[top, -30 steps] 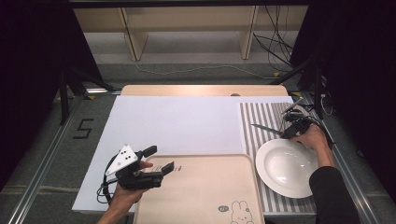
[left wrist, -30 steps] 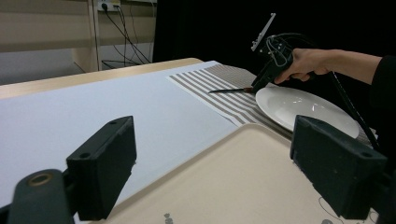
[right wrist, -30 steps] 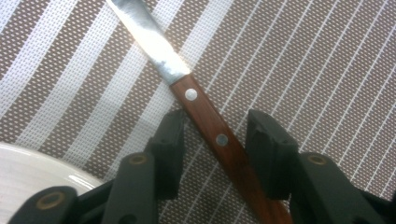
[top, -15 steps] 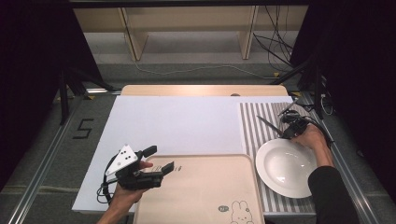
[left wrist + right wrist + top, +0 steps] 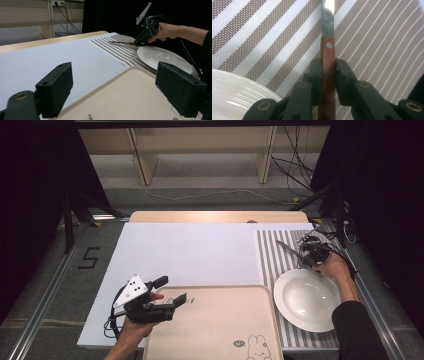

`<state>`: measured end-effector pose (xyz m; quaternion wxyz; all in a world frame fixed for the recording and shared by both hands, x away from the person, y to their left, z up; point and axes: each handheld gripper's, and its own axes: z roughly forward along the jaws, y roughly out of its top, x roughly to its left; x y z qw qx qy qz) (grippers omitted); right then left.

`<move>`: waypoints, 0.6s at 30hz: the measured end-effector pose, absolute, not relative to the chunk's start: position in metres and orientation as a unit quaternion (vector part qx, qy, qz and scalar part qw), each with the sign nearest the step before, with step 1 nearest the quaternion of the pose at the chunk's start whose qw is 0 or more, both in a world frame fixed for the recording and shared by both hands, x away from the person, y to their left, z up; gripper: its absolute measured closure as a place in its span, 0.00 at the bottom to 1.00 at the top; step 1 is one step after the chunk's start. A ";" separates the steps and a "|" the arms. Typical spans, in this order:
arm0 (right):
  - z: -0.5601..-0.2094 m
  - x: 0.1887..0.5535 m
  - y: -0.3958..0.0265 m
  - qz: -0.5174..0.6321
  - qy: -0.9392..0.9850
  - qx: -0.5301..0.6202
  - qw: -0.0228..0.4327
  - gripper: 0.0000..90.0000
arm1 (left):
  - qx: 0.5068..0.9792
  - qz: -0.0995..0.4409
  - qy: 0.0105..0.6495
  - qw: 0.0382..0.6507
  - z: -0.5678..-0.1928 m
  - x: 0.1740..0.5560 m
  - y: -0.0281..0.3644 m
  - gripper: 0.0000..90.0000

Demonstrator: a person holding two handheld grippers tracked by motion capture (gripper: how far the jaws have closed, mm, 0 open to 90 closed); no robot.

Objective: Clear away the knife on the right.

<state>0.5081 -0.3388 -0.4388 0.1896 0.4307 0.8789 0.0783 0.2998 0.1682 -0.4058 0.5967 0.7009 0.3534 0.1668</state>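
- Knife: wooden handle with metal rivets, clamped between the right tongs, whose jaws have just been closing on it; blade lies over the striped woven mat.
- High view: right hand sits beyond the round white plate.
- Left tongs: jaws apart, level above the beige tray on the counter.

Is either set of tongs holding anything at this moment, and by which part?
The right tongs are shut on the knife, pads clamped on its wooden handle near the lower rivet, blade pointing away over the striped mat. The left tongs are open and hold nothing.
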 end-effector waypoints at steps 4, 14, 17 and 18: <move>-0.434 0.505 -0.336 0.082 0.879 0.419 0.211 0.86 | 0.701 0.167 0.353 0.597 -0.406 0.300 0.168 0.16; -0.424 0.504 -0.338 0.086 0.870 0.420 0.243 0.86 | 0.701 0.167 0.354 0.596 -0.406 0.300 0.168 0.16; -0.420 0.502 -0.339 0.093 0.868 0.419 0.251 0.86 | 0.701 0.167 0.353 0.596 -0.406 0.300 0.168 0.16; -0.419 0.501 -0.339 0.095 0.867 0.420 0.251 0.86 | 0.701 0.167 0.353 0.596 -0.406 0.300 0.168 0.16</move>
